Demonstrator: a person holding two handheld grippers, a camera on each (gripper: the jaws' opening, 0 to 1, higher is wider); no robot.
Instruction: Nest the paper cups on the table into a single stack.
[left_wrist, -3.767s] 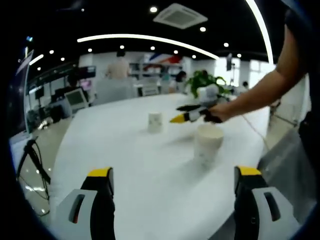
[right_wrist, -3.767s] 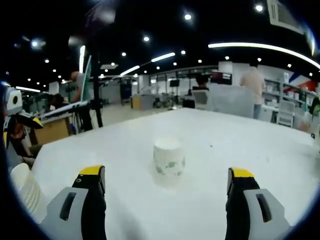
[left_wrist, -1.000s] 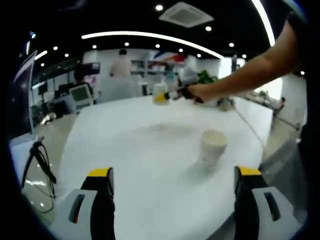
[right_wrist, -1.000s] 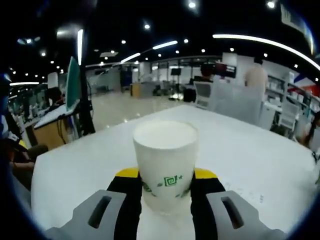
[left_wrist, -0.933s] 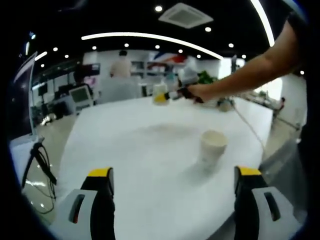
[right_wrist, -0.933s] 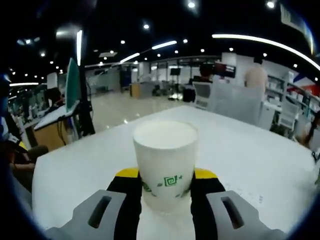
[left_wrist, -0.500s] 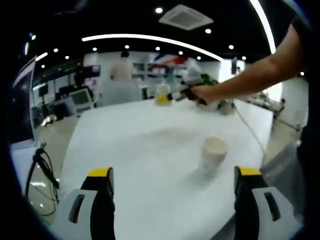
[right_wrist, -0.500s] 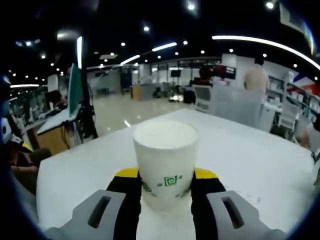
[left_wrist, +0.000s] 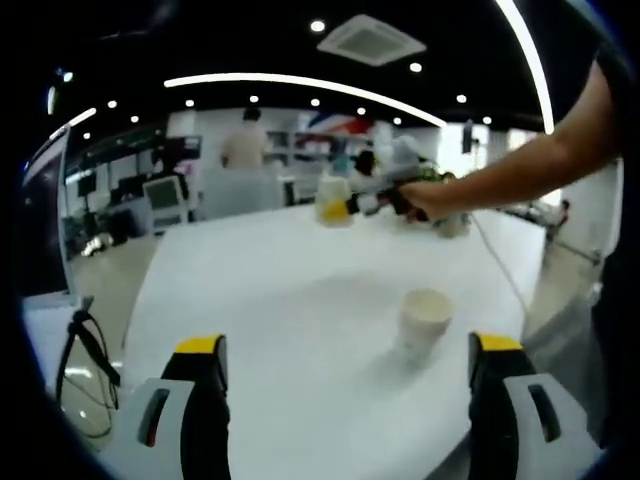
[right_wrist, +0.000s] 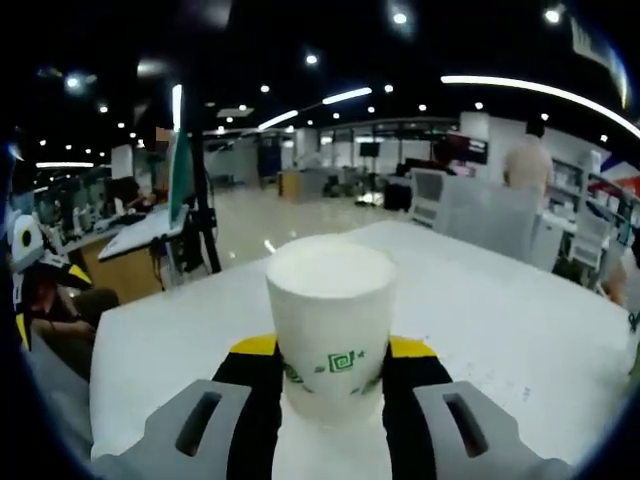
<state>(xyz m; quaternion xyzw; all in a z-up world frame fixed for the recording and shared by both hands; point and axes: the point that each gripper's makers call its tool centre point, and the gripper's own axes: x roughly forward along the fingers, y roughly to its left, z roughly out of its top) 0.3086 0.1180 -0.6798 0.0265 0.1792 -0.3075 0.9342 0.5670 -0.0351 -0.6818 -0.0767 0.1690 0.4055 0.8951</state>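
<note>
The right gripper (right_wrist: 330, 375), clenched on a paper cup (right_wrist: 331, 320), has lifted it off the surface (left_wrist: 300, 330); the released left gripper (left_wrist: 345, 400) waits near the second cup (left_wrist: 424, 322).

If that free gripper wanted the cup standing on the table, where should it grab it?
Probably the side wall of the cup, jaws either side, coming in level from the left gripper's own side. It stands upright, mouth up, wider at the rim, so it shouldn't slip down.
</note>
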